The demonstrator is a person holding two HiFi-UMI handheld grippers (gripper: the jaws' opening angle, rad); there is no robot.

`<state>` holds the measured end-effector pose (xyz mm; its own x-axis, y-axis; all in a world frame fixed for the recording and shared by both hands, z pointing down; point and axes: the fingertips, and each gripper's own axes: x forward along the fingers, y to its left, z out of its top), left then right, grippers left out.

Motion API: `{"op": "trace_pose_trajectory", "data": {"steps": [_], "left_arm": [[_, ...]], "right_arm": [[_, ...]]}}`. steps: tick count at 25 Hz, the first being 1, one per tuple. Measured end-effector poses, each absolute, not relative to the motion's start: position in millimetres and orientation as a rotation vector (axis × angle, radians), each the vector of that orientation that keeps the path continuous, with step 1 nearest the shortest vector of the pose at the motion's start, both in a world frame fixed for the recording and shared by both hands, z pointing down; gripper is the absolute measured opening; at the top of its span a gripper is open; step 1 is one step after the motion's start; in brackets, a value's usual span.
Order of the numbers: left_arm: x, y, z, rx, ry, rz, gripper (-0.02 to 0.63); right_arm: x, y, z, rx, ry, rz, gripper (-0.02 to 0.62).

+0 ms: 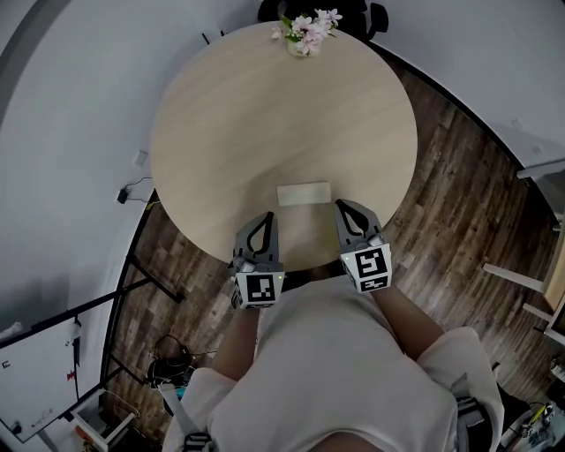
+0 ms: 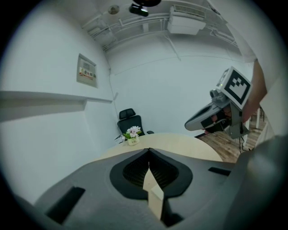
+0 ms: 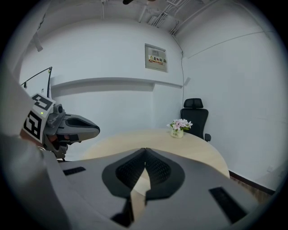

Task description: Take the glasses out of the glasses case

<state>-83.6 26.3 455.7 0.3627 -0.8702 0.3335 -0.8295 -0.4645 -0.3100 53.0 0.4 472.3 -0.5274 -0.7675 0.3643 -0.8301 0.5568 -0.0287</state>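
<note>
A pale, flat glasses case (image 1: 304,193) lies closed near the front edge of the round wooden table (image 1: 265,115). My left gripper (image 1: 267,215) sits just left of the case and in front of it, with its jaws meeting at the tip and nothing between them. My right gripper (image 1: 341,205) is close to the case's right end, also shut and empty. In the left gripper view the shut jaws (image 2: 149,150) hide the case, and the right gripper (image 2: 188,125) shows alongside. The right gripper view shows its own closed jaws (image 3: 145,149) and the left gripper (image 3: 95,130) at the left.
A small pot of pink flowers (image 1: 305,33) stands at the table's far edge, with a black office chair (image 1: 353,9) behind it. White walls curve around the left. Dark wood floor (image 1: 450,203) lies to the right, and cables and a stand (image 1: 132,274) to the lower left.
</note>
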Motion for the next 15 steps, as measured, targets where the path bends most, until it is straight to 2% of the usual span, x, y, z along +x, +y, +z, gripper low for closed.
{"op": "trace_pose_trajectory", "data": {"steps": [15], "left_arm": [[-55,38,517,-2.306,0.922,-1.274,0.008]], "right_arm": [[49,1,483,1.285,-2.482,0.341,0.014]]}}
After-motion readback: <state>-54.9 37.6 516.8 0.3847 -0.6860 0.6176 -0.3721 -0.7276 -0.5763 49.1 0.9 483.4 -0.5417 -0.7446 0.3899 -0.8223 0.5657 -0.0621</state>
